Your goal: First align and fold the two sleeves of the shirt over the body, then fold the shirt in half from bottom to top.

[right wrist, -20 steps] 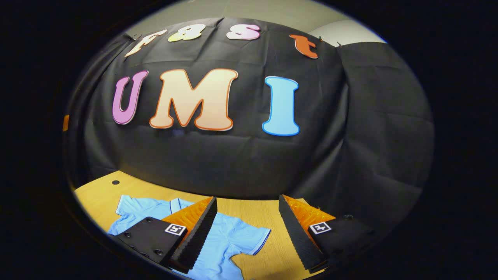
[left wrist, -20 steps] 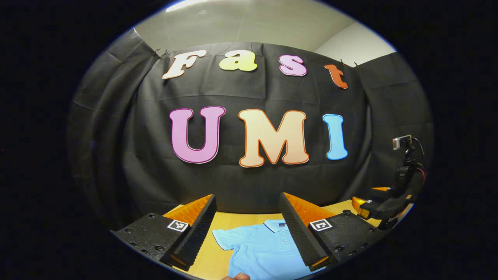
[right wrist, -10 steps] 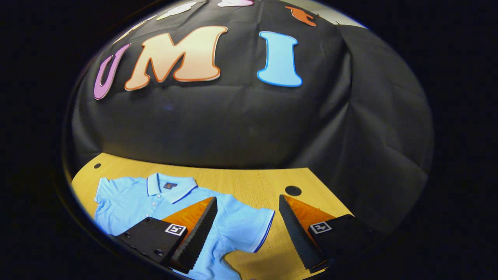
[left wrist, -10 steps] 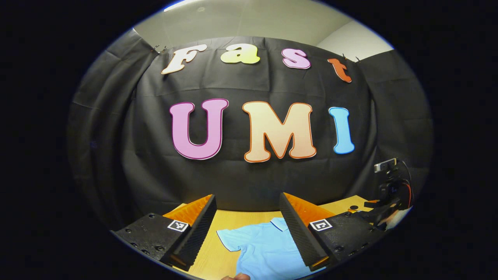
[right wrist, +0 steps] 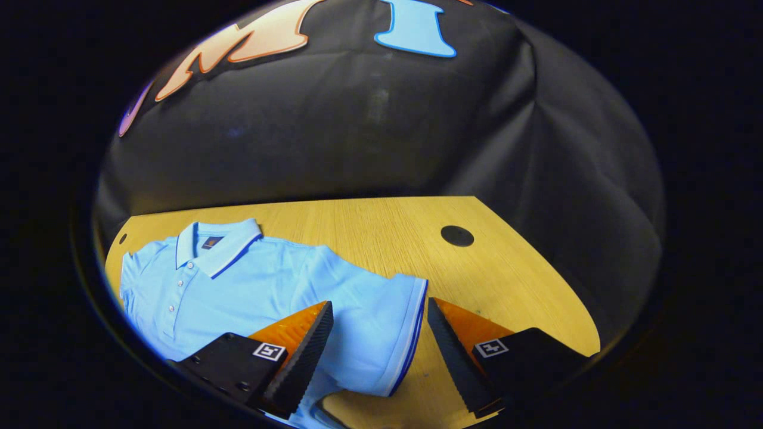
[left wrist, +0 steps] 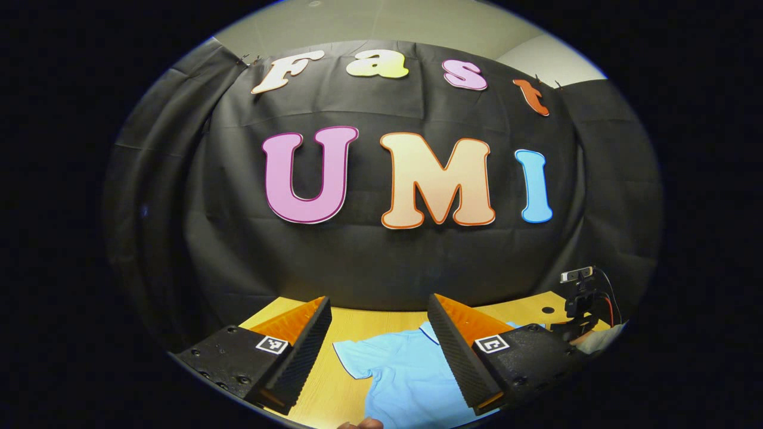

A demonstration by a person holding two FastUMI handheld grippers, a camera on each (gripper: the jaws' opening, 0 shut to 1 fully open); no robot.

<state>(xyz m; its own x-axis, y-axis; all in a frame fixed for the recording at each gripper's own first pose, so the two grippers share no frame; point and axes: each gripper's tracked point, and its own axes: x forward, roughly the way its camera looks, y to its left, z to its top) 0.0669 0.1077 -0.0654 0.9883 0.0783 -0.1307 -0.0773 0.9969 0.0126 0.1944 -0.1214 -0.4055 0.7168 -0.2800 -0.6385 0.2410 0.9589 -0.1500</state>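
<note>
Light-blue polo shirt [right wrist: 250, 292] lies flat on wooden table [right wrist: 381, 232], collar twd back edge. Right gripper [right wrist: 375, 342] wide open, empty, straddling sleeve hem [right wrist: 411, 333]. Left gripper [left wrist: 378, 348] wide open, empty, above other sleeve [left wrist: 357, 357].

No readable text — none legible, anywhere

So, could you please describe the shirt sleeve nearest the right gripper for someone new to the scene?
On the wooden table lies a light blue polo shirt, collar toward the black cloth wall. The sleeve spreads toward the table's dark round hole, between the open right gripper fingers; a dark stripe edges its cuff.
</note>
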